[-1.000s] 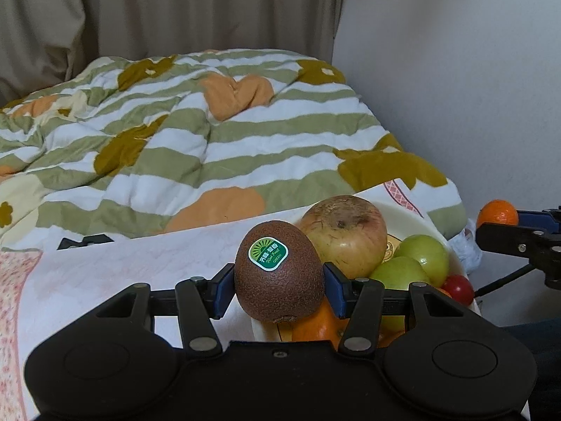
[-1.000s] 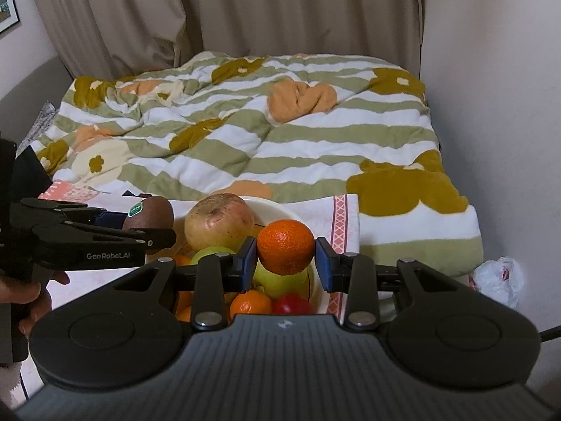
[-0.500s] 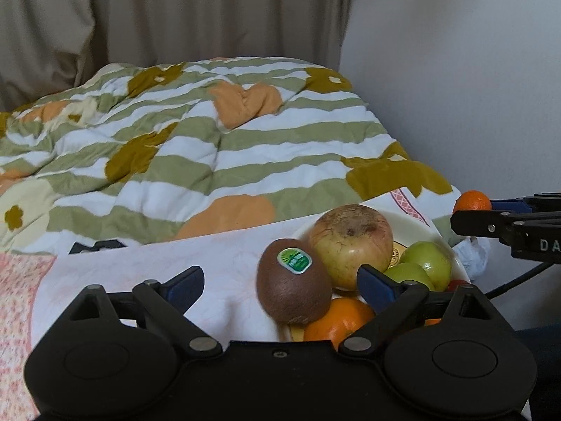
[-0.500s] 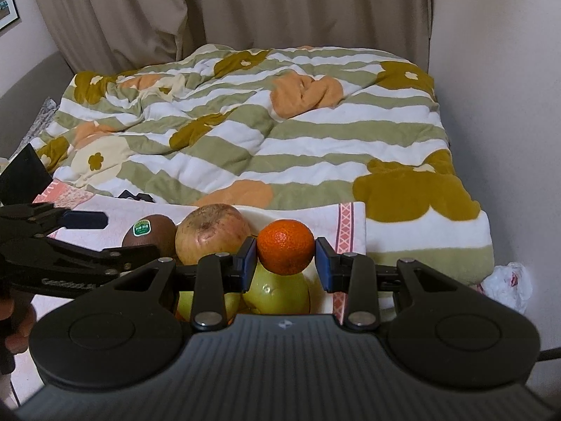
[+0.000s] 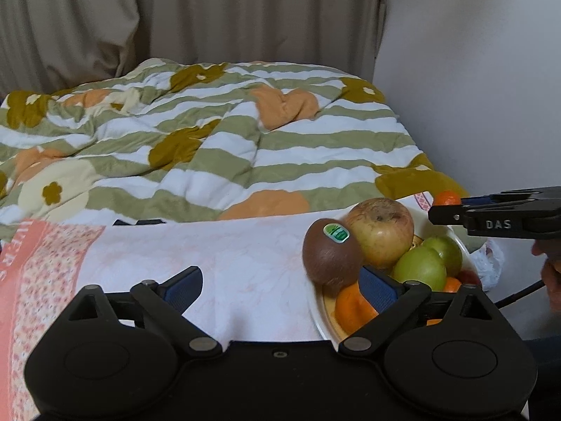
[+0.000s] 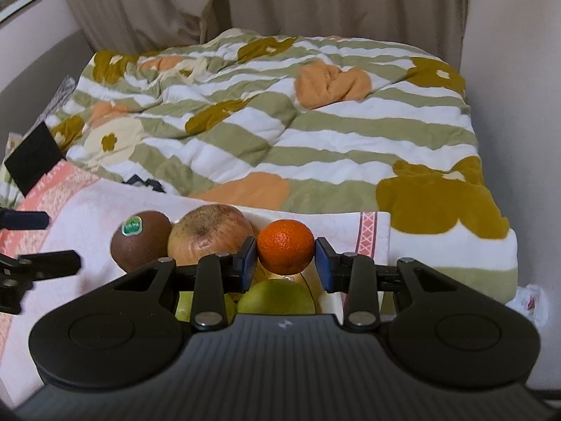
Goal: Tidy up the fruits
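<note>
Tangerine [image 6: 285, 246] sits between the right gripper [image 6: 285, 263] pads, clamped, hanging over the plate [image 5: 320, 319] above the green apples [image 6: 277, 296]. From the left wrist view it shows at the far right end of the plate, beyond the big apple [image 5: 380, 236].

Left gripper [image 5: 280, 280] is spread wide and holds nothing. Kiwi [image 5: 331, 258] rests on the plate's left edge against the big apple and over an orange [image 5: 352, 307], just ahead of the left gripper's right pad [image 5: 377, 289]; touching or not, cannot tell. Kiwi's long axis runs roughly upright, tilted a bit left, sticker on top.

Judgement: the coming move belongs to the right side. The drop spot lies straight below the tangerine, on the pile's right, behind the green apples. Risk: a round fruit on a heaped pile may roll off toward the cloth [image 5: 210, 263].
</note>
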{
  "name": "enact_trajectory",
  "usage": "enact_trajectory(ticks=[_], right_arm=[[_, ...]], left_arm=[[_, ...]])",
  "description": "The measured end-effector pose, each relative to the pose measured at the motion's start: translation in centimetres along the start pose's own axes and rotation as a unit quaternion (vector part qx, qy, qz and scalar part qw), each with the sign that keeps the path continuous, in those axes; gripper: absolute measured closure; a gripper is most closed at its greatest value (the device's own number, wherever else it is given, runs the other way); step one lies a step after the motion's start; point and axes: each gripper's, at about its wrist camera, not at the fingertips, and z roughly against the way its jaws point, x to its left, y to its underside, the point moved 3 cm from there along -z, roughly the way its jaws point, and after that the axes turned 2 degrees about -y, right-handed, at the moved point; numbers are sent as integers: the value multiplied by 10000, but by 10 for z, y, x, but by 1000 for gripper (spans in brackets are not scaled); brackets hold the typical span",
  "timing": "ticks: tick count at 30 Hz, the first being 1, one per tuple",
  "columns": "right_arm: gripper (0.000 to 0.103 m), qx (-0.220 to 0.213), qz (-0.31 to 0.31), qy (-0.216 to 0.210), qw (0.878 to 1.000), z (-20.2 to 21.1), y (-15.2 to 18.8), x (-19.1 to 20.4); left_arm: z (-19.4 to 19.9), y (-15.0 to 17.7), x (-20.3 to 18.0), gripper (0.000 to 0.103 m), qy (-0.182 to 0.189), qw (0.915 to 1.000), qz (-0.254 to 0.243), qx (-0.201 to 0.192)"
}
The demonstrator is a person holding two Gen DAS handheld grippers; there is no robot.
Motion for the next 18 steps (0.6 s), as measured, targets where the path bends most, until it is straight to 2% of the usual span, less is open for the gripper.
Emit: enact_trajectory(ticks=[9, 11, 15, 16, 18], right_arm=[[51, -23, 282, -324, 9991, -21, 4, -8], [42, -56, 289, -362, 9989, -22, 6, -9], [5, -173, 238, -212, 9993, -13, 9, -12], [0, -256, 236, -124, 9993, -9, 9, -11], [0, -376, 197, -57, 9991, 1, 9, -10]], left_arm=[[15, 21, 4, 5, -238, 9994, 229, -117], [18, 25, 5, 5, -307, 9992, 248, -96], [29, 33, 7, 5, -348, 9988, 306, -124], [32, 35, 7, 5, -337, 9988, 320, -136], [40, 39, 10, 5, -302, 9987, 372, -180]])
